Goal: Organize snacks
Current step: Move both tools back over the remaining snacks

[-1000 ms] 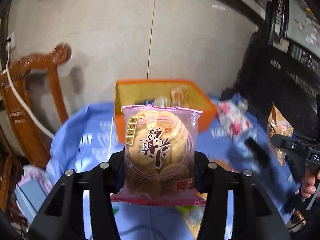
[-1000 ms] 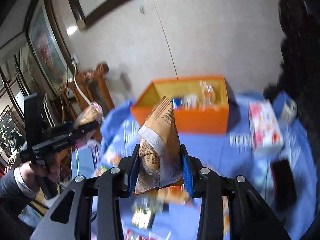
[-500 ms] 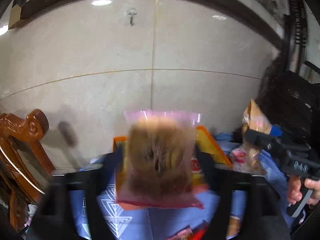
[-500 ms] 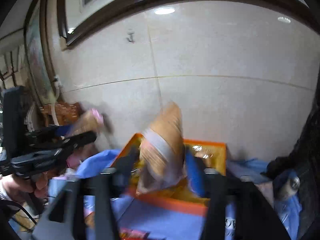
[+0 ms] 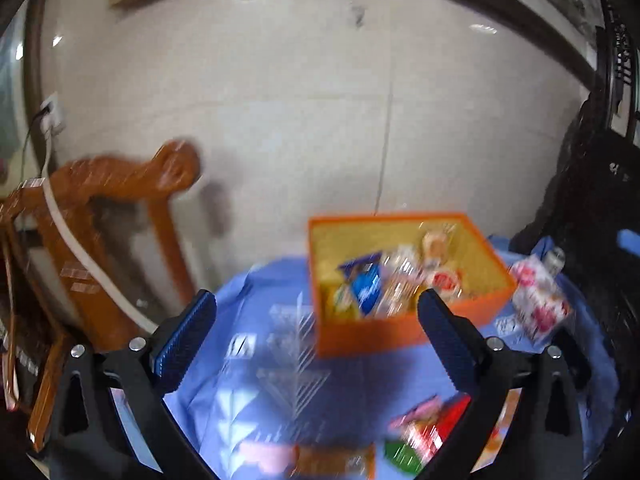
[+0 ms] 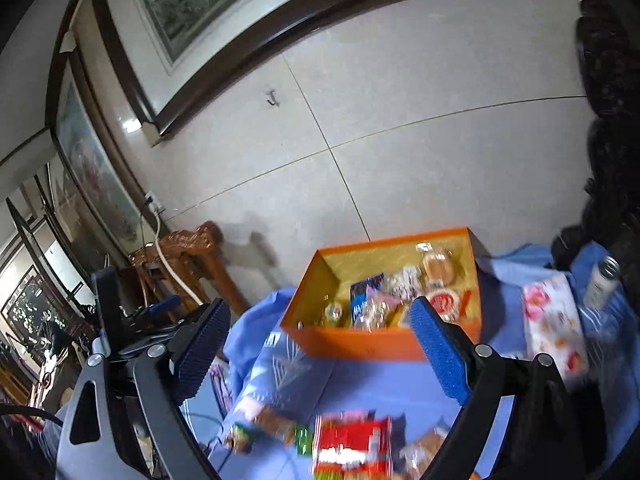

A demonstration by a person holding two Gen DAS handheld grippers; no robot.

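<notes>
The left gripper (image 5: 316, 320) fills the lower part of its own view with both black arms spread wide, the blue ribbed pads (image 5: 186, 342) far apart and nothing between them; its jaws have just been opening. The right gripper (image 6: 320, 336) stands likewise in the lower part of its view, blue pads (image 6: 438, 354) splayed and empty, its jaws also freshly opened.
</notes>
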